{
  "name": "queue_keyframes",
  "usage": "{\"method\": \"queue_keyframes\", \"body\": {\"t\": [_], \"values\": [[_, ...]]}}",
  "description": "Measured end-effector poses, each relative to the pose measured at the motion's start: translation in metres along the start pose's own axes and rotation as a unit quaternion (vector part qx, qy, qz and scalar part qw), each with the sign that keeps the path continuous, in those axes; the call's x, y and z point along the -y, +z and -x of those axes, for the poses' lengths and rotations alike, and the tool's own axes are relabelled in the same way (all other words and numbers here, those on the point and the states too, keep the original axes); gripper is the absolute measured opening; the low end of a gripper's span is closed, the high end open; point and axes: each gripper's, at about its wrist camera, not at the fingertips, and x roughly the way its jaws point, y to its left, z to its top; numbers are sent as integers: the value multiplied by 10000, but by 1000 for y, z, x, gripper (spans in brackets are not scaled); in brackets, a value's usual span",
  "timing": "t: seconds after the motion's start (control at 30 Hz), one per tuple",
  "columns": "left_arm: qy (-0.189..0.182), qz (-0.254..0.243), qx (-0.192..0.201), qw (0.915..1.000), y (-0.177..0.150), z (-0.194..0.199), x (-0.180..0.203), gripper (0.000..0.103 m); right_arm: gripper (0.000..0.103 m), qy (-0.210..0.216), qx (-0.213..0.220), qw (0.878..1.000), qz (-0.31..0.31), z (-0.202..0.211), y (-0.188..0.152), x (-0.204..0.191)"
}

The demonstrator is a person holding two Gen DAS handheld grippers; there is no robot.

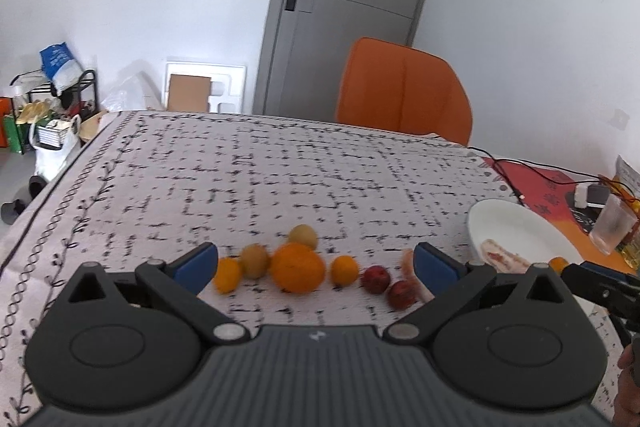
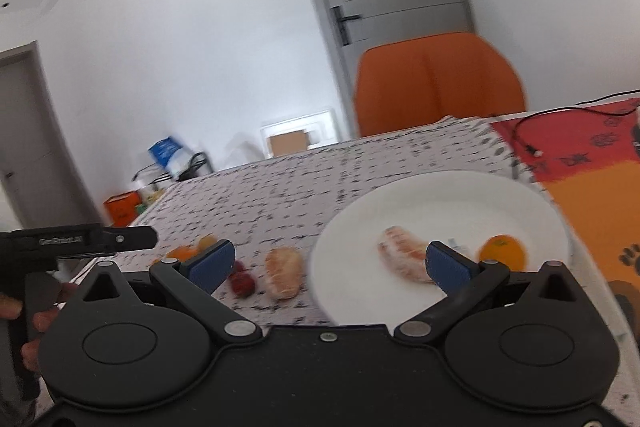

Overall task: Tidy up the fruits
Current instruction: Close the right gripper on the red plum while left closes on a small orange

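Note:
A row of fruit lies on the patterned tablecloth in the left wrist view: a large orange (image 1: 297, 268), two small oranges (image 1: 227, 275) (image 1: 345, 270), two brownish kiwis (image 1: 254, 260) (image 1: 303, 236) and two red fruits (image 1: 376, 279) (image 1: 401, 294). My left gripper (image 1: 316, 267) is open and empty just above and behind them. A white plate (image 2: 420, 199) holds a peeled pink segment (image 2: 402, 259) and a small orange (image 2: 503, 252). Another peeled segment (image 2: 285, 272) lies on the cloth left of the plate. My right gripper (image 2: 330, 263) is open and empty over the plate's near rim.
An orange chair (image 1: 404, 95) stands at the table's far side. A red and orange mat (image 2: 592, 179) with a black cable (image 1: 532, 167), a plastic cup (image 1: 612, 227) and a charger lies right of the plate. The table's left edge (image 1: 60, 195) drops to floor clutter.

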Motion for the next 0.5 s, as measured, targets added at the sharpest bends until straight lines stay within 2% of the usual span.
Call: {"method": "queue_keyframes", "body": {"t": [0.17, 0.3, 0.5], "values": [[66, -28, 4, 10000, -4, 4, -10, 101, 100, 65, -37, 9998, 175, -6, -2, -12], [110, -33, -11, 9999, -8, 4, -18, 97, 82, 189, -198, 9993, 260, -13, -1, -21], [185, 73, -86, 9998, -13, 1, -29, 83, 65, 330, -424, 9980, 320, -24, -3, -32]]}}
